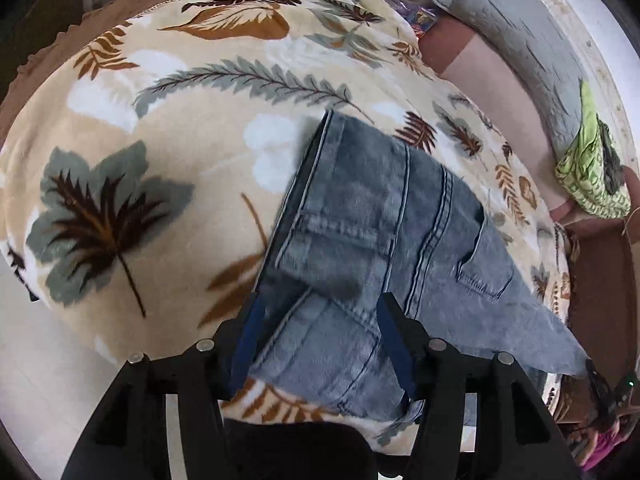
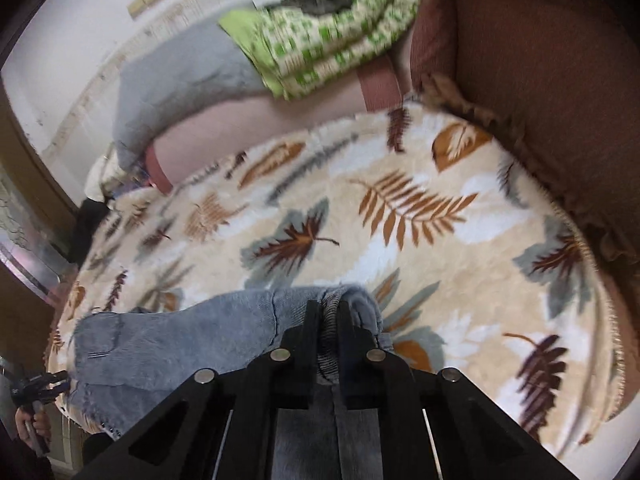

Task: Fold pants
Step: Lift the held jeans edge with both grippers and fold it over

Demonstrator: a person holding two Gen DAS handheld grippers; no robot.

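Now the left claw (image 1: pixel 320 312) gapes over faded, seamed denim pants (image 1: pixel 384 216), pads clear of cloth; the right claw (image 2: pixel 329 312) pinches a bunched denim fold. Pants lie on the fluffy leaf-print blanket (image 1: pixel 160 128); quilted grey pillow (image 1: pixel 516 28) at two o'clock

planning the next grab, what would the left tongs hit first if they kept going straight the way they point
Most likely the jeans: the open left tongs straddle the denim lying on the leaf-print blanket. How close they are is unclear.
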